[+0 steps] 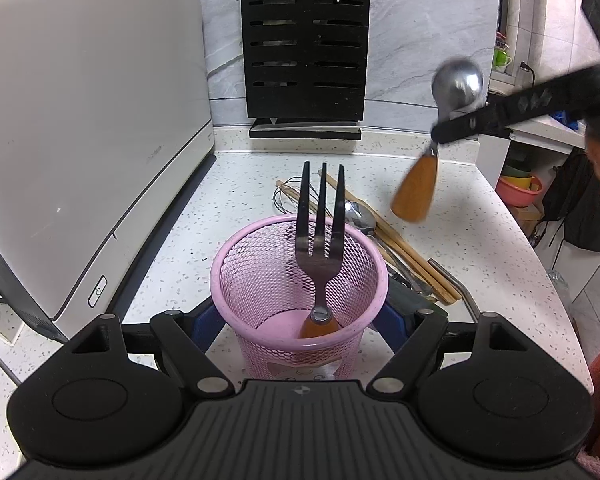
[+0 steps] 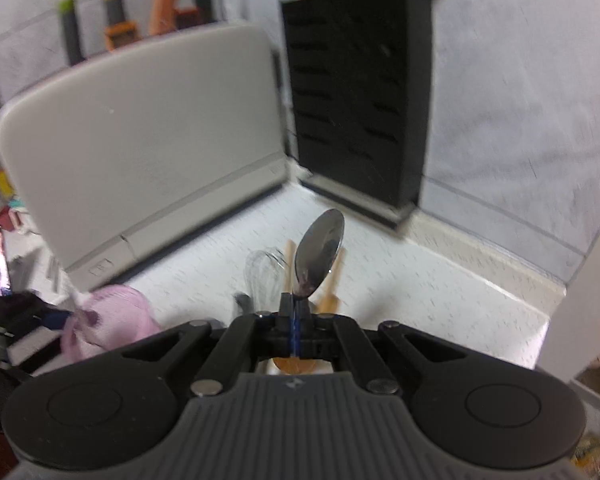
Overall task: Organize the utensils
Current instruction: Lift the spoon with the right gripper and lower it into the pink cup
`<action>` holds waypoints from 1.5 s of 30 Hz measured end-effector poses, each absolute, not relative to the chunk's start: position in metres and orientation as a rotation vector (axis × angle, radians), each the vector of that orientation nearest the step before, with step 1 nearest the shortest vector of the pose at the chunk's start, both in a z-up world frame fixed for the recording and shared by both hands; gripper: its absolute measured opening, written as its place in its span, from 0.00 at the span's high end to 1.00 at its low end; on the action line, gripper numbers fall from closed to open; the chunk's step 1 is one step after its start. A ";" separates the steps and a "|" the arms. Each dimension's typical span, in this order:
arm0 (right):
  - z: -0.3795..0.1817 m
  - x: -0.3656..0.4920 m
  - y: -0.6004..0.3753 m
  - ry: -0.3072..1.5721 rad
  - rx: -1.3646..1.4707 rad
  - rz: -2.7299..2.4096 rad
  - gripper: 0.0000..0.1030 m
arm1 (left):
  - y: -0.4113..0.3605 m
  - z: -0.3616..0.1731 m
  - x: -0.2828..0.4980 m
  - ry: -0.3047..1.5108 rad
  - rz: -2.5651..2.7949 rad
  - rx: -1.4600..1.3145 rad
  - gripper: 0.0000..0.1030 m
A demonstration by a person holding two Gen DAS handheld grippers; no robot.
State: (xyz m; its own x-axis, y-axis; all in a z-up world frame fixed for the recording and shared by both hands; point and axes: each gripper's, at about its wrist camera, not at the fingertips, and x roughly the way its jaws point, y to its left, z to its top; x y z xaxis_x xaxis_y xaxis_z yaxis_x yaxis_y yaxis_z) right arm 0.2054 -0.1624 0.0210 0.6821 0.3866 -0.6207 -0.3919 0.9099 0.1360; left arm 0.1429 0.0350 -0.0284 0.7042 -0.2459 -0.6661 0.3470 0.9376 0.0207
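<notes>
One fork (image 1: 320, 240) already stands in the pink mesh cup (image 1: 256, 280), low centre of the left view, with the left gripper (image 1: 300, 332) fingers clamped on the cup's sides. Beyond it on the desk (image 1: 480, 240), chopsticks (image 1: 404, 252), a second spoon (image 1: 360, 214) and a whisk (image 1: 284, 196) still wait. Farther, upper right, the right gripper (image 1: 440, 134) fingers pinch a wooden-handled spoon (image 1: 456, 80) aloft, not yet delivered.

A black slotted knife block (image 1: 305, 46) stands beside a white appliance (image 1: 80, 128) (power button visible).

Speckled white counter (image 1: 460, 240), grey marbled wall (image 1: 420, 32), black slotted block (image 1: 304, 40), white appliance (image 1: 80, 120)
</notes>
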 end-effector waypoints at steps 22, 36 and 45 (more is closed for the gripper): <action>0.062 0.168 -0.088 0.601 -0.080 0.726 1.00 | 0.039 -0.028 0.145 0.720 -0.352 0.146 0.11; 0.015 0.169 -0.047 0.623 -0.322 0.764 1.00 | 0.039 -0.028 0.144 0.721 -0.357 0.150 0.11; -0.006 0.180 -0.040 0.703 -0.337 0.766 1.00 | 0.039 -0.027 0.142 0.719 -0.361 0.156 0.11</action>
